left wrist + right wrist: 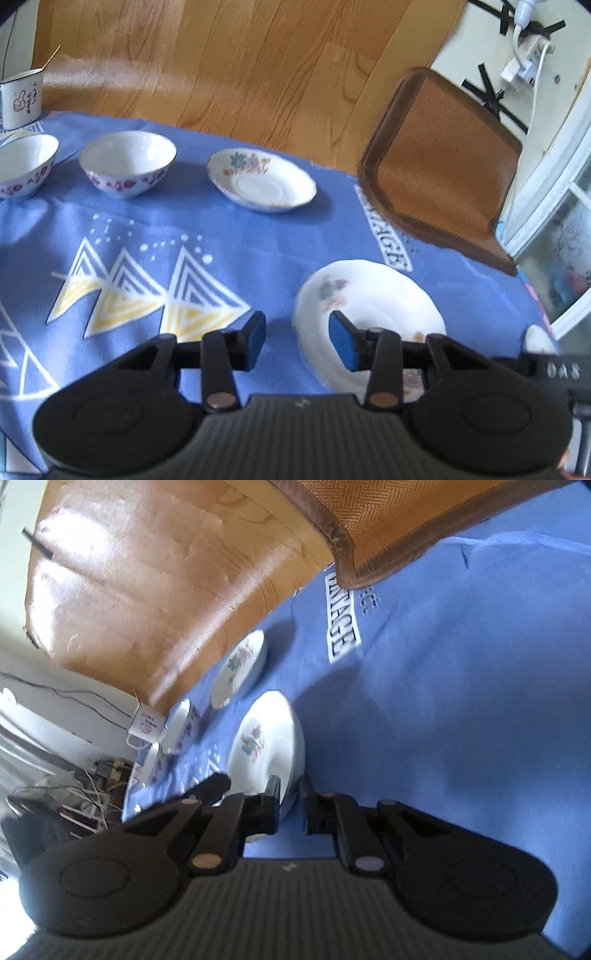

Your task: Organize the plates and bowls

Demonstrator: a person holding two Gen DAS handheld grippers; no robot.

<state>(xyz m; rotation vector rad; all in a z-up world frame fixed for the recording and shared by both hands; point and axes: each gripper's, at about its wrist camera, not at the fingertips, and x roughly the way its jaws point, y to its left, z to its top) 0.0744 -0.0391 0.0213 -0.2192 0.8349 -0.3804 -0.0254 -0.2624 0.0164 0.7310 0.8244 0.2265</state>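
Note:
A white floral plate (373,295) lies near on the blue tablecloth. My left gripper (297,341) is open just above its left rim, one blue pad (343,345) over the plate and the other beside it. A second floral plate (262,181) and two white bowls with purple flowers (127,164) (24,166) stand farther back. In the right wrist view my right gripper (290,797) is turned on its side and its fingers sit either side of the near plate's (264,738) rim. The far plate (240,668) and a bowl (177,725) lie beyond.
A white cup with red print (20,98) stands at the far left. A brown woven chair seat (443,158) is against the table's right edge. Wood floor lies beyond the tablecloth (221,236). The right gripper's body (554,369) shows at the left view's right edge.

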